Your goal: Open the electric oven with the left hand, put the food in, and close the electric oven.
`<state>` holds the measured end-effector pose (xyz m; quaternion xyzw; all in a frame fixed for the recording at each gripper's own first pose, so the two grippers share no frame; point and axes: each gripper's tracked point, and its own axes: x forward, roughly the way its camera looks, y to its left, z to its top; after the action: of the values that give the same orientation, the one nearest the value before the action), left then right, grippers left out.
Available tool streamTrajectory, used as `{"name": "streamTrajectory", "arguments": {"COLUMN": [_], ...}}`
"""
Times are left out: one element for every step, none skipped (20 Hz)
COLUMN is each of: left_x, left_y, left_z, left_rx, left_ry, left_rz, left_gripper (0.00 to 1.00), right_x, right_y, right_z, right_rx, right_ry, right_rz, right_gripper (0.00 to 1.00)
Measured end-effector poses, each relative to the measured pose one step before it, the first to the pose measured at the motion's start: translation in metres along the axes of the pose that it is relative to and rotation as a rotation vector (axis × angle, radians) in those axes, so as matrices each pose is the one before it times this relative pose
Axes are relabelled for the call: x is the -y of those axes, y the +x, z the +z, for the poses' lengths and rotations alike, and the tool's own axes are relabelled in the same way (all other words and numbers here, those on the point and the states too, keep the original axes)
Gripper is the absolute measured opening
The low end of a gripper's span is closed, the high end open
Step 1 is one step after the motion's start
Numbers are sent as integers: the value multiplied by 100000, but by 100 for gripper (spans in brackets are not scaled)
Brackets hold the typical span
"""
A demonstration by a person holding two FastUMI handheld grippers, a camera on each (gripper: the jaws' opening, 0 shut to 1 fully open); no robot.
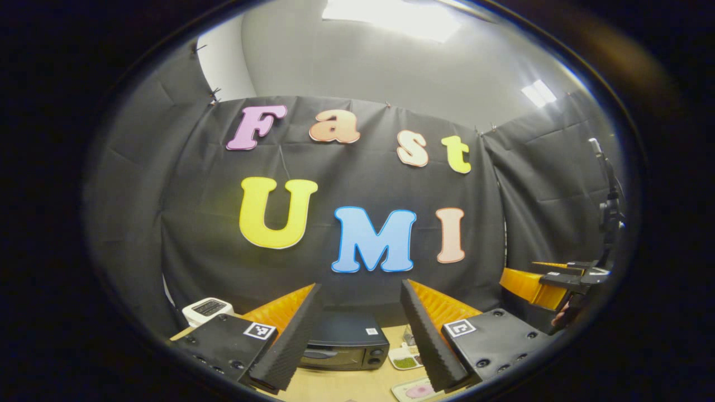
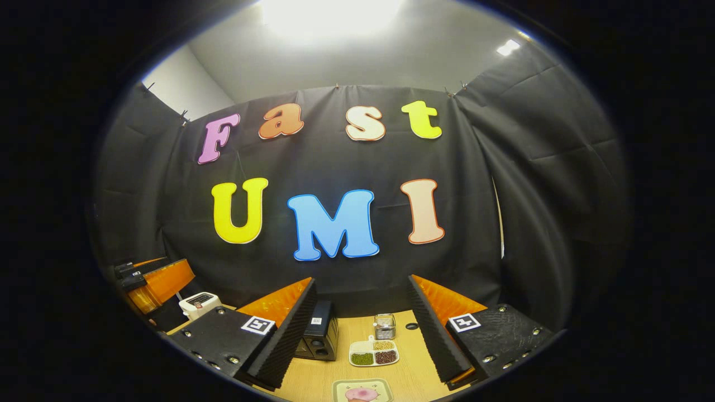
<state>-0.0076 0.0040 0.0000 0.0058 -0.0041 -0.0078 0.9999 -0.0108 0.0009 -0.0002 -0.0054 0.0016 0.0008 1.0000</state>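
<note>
The black electric oven (image 1: pixel 346 347) stands on the wooden table with its door closed, seen between my left gripper's fingers. In the right gripper view the oven (image 2: pixel 319 338) sits left of centre. A plate with pink food (image 2: pixel 362 392) lies at the table's near edge, and the same plate (image 1: pixel 416 389) shows low in the left gripper view. My left gripper (image 1: pixel 360 335) is open and holds nothing, well above and short of the oven. My right gripper (image 2: pixel 360 335) is open too, held high over the table. The right gripper (image 1: pixel 550 282) appears at the far right of the left gripper view.
A white divided dish of beans (image 2: pixel 373 353) lies right of the oven, with a small clear jar (image 2: pixel 384 326) behind it. A white appliance (image 2: pixel 199 304) stands at the back left of the table (image 2: pixel 413 368). The dish (image 1: pixel 406 357) also shows beside the oven.
</note>
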Motion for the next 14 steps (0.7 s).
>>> {"name": "streamTrajectory", "arguments": {"left_x": [-304,-252,-369,-347,-343,-392,-546,-520,-495,-501,-773,-654,-438,-362], "left_y": [17,111,236,312,378,666,631,748,930,1055,1209,1168,1203,1149], "left_z": [-669,-745,-929,-776,-851,-1086,-1190,-991,-1255,-1422,-1389,-1432,-1268,-1300], "left_rx": [-1467,-1965,-2375,-1923,-1929,-2308,-2398,-2411,-2448,-2785,-2606,-2852,-2278,-1990], "left_ry": [-272,-44,281,138,-297,-233,144,61,-281,-1186,-634,455,424,21], "left_rz": [364,304,353,115,134,206,324,516,435,262,1160,985,740,372], "left_gripper": [96,94,96,96,96,91,96,94,94,94,96,94,94,93], "right_x": [-167,-13,-33,-39,-87,125,108,11,154,143,180,125,134,176], "right_y": [-13,40,66,-5,41,53,134,23,84,117,173,107,160,146], "right_z": [-396,-400,-369,-461,-305,-475,-363,-311,-165,-277,-200,-322,-244,-357], "right_rx": [-900,-907,-1087,-1300,-826,-862,-851,-648,-437,-402,-420,-565,-707,-716], "right_ry": [170,148,306,393,490,130,-184,-214,-130,-70,-178,-219,-357,-622], "right_rz": [529,156,218,215,265,17,-56,56,-214,-134,-445,-392,-335,-551], "right_gripper": [97,97,97,98,98,98,98,97,97,97,97,97,97,97]}}
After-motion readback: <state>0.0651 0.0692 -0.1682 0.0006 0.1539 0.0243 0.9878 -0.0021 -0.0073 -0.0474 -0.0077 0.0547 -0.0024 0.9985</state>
